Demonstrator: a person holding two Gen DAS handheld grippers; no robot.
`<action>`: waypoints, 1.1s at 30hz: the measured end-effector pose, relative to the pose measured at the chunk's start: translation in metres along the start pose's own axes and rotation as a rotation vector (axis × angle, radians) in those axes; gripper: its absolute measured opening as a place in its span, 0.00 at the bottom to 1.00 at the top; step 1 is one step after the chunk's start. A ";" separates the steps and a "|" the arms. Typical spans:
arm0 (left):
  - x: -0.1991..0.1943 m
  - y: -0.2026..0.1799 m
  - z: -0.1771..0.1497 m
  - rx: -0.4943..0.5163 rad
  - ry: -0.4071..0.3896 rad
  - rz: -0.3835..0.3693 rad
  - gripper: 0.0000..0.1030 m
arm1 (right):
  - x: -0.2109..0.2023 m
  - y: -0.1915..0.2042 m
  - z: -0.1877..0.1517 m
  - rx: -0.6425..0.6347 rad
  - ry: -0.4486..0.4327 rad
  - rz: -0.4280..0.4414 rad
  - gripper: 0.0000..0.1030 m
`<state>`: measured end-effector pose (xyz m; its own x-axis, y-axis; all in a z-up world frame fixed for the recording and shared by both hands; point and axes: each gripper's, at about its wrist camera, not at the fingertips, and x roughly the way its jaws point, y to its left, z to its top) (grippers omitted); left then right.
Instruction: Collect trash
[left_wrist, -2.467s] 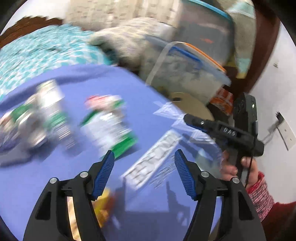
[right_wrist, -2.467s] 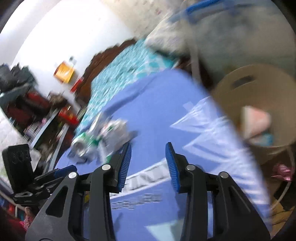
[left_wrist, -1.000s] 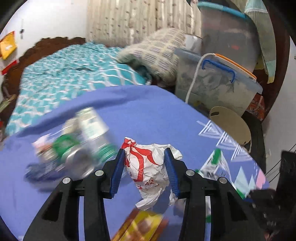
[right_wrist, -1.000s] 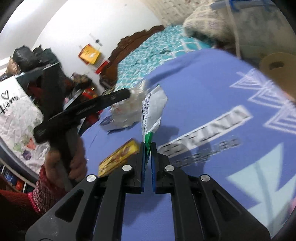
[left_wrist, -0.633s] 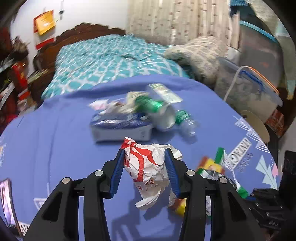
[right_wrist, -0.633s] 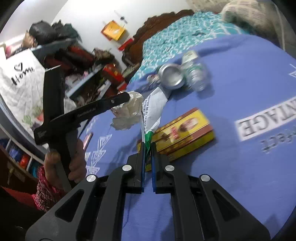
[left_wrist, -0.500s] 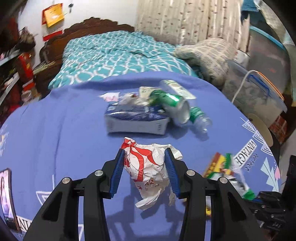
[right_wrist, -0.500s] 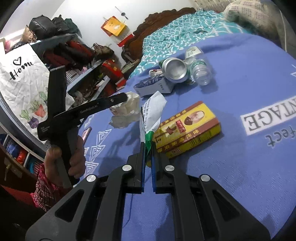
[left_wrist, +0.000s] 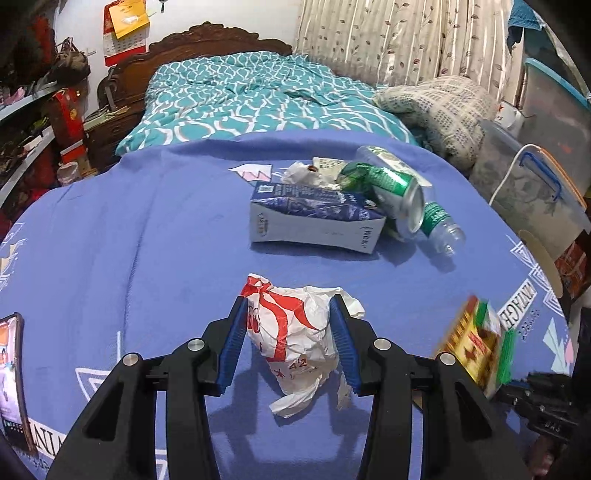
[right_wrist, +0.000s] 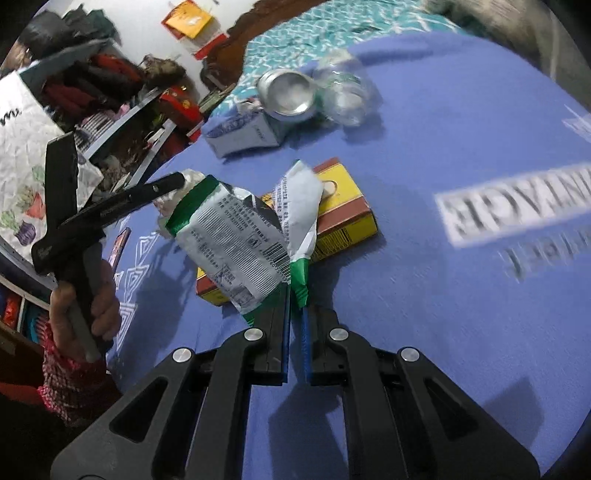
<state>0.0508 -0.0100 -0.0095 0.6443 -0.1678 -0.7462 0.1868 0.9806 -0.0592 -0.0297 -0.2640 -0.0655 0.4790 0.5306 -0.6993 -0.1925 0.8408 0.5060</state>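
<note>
the left gripper (left_wrist: 288, 343) held a crumpled white wrapper with red print (left_wrist: 291, 332) squeezed between its blue pads, the bulk of it bulging forward past the fingertips and a loose tail hanging below them. the right gripper (right_wrist: 295, 314) was pinched nearly flat on the green edge of a torn silver-and-green snack packet (right_wrist: 240, 240), which flopped out ahead of the fingers and to their left.

beyond the left fingertips lay more trash on the blue cloth (left_wrist: 147, 240): a blue and white carton (left_wrist: 314, 221) on its side, a green can (left_wrist: 395, 192) leaning against its far end, and a clear bottle (left_wrist: 439, 229) touching the can. just past the right fingertips, partly under the hanging packet, sat a red and yellow box (right_wrist: 343, 218).

the risk looked greatest on the right: only a thin strip of packet sat between the pads, so a quick swing could pull it free. the left wrapper was springy and loosely balled; any easing of the squeeze would probably let it drop. the dangling packet could also snag on the box.
</note>
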 end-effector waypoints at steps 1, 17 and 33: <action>0.000 0.001 -0.001 -0.002 0.000 0.004 0.42 | 0.006 0.005 0.007 -0.025 0.005 -0.005 0.07; 0.006 0.015 -0.011 -0.024 -0.043 -0.004 0.55 | 0.033 0.037 0.005 -0.090 0.023 0.094 0.08; 0.011 0.038 -0.015 -0.131 -0.050 -0.080 0.76 | 0.028 0.043 -0.004 -0.112 0.008 0.180 0.55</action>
<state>0.0542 0.0266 -0.0301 0.6677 -0.2477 -0.7020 0.1426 0.9681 -0.2059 -0.0282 -0.2128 -0.0650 0.4220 0.6739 -0.6065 -0.3686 0.7387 0.5643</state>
